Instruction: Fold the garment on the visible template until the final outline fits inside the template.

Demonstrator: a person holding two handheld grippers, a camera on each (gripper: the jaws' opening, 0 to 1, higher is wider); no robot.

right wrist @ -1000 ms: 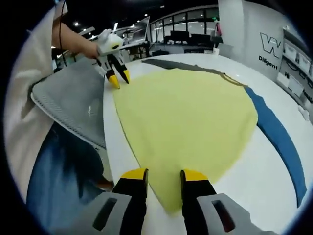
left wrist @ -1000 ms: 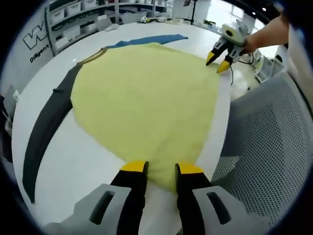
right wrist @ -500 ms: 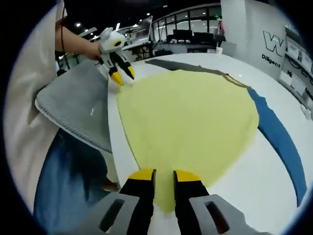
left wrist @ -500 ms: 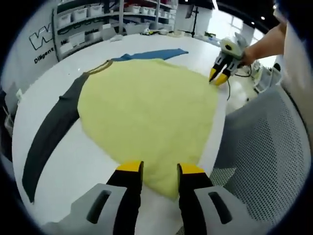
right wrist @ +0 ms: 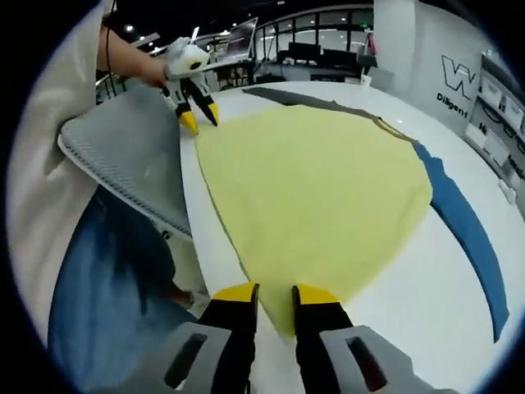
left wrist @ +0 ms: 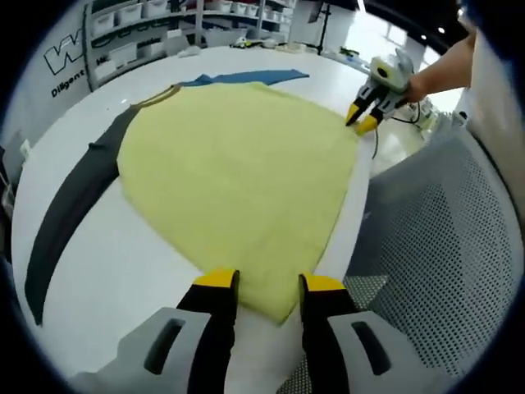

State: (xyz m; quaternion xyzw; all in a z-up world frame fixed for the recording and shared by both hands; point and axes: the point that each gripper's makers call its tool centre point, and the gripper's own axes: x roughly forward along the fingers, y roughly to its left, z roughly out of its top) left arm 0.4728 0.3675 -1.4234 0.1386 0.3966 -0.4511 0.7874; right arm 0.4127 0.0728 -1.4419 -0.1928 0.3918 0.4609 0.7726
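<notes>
A yellow garment [left wrist: 238, 164] [right wrist: 320, 180] lies spread flat on the white table [left wrist: 123, 263]. Its dark grey sleeve [left wrist: 74, 205] stretches out on one side and its blue sleeve [right wrist: 467, 230] on the other. My left gripper [left wrist: 269, 286] is open, its jaws straddling the near hem corner. It also appears far off as the left gripper [right wrist: 199, 118], jaws apart at that corner. My right gripper [right wrist: 276, 295] hovers over the opposite hem corner with a narrow gap, open. In the left gripper view the right gripper [left wrist: 362, 120] sits at the garment's far corner, held by a hand.
A grey mesh chair back [left wrist: 443, 246] [right wrist: 123, 156] presses against the table's near edge between the two grippers. The person's blue jeans [right wrist: 107, 304] are below it. Shelves with boxes [left wrist: 139, 20] stand beyond the table.
The right gripper's jaws have drawn closer together over the hem corner. Both cameras shifted slightly. The garment lies as before.
</notes>
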